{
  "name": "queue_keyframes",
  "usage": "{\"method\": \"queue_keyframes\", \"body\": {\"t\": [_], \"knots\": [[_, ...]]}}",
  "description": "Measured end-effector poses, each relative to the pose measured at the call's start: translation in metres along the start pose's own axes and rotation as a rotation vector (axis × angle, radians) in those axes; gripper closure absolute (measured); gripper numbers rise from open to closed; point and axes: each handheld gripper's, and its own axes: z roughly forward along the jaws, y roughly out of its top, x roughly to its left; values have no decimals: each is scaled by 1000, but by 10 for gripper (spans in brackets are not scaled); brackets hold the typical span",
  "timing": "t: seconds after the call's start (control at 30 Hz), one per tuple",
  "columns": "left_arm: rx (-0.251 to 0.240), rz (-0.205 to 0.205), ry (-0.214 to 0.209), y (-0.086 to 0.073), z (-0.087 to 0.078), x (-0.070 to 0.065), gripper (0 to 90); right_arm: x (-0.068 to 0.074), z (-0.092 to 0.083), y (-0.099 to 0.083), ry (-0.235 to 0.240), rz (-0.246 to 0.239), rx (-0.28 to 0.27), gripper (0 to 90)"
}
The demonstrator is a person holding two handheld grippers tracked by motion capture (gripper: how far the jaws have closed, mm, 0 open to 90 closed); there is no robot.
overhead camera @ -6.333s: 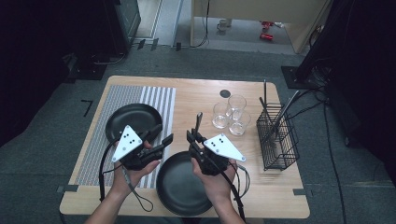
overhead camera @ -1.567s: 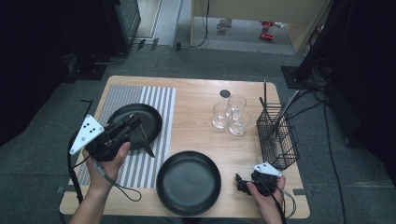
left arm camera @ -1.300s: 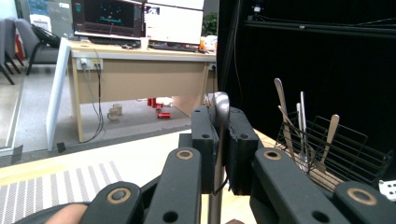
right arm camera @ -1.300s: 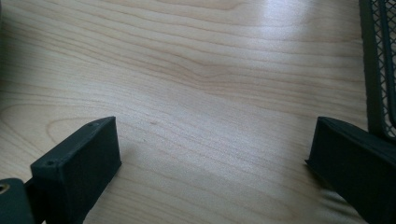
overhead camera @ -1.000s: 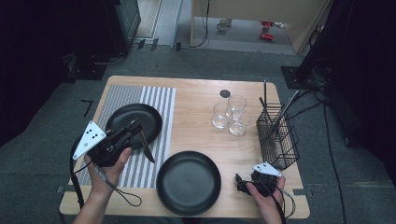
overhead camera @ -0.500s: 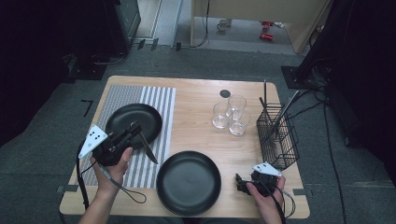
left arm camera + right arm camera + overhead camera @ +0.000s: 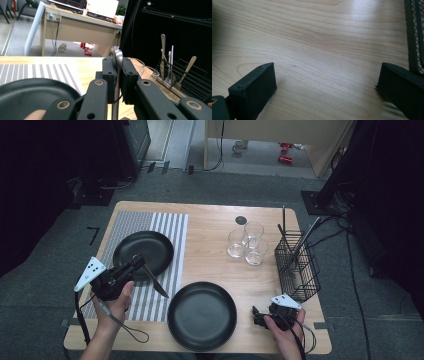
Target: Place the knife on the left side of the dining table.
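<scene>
Left gripper (image 7: pixel 136 265) fingers pinching knife (image 7: pixel 154 282) by handle, blade slanting down-right over striped mat (image 7: pixel 165 235), between both plates. Right gripper (image 7: pixel 260 316) fingers spread, empty, resting on worktop (image 7: pixel 210 225).

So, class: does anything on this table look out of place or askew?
Nothing spilled or damaged. The one oddity: the knife gripped in the left gripper slants over the striped mat, not yet set beside a plate.

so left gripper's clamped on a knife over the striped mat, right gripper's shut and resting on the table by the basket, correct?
Not quite. The right gripper is open: the right gripper view shows its jaws wide apart over bare table. The rest holds: the left gripper grips the knife over the striped mat, and the basket stands beside the right gripper.
</scene>
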Motion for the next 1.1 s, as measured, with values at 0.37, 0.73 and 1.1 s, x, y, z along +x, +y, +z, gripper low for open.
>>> {"method": "queue_keyframes", "body": {"t": [0.37,0.73,1.1], "knots": [[48,-49,63,-7,-30,31,805,0,0,0,0,0,0,19],[73,-144,143,-37,-54,74,734,1,0,1,-3,2,2,16],[109,-189,163,-62,-62,107,651,1,1,1,-2,3,2,16]]}}
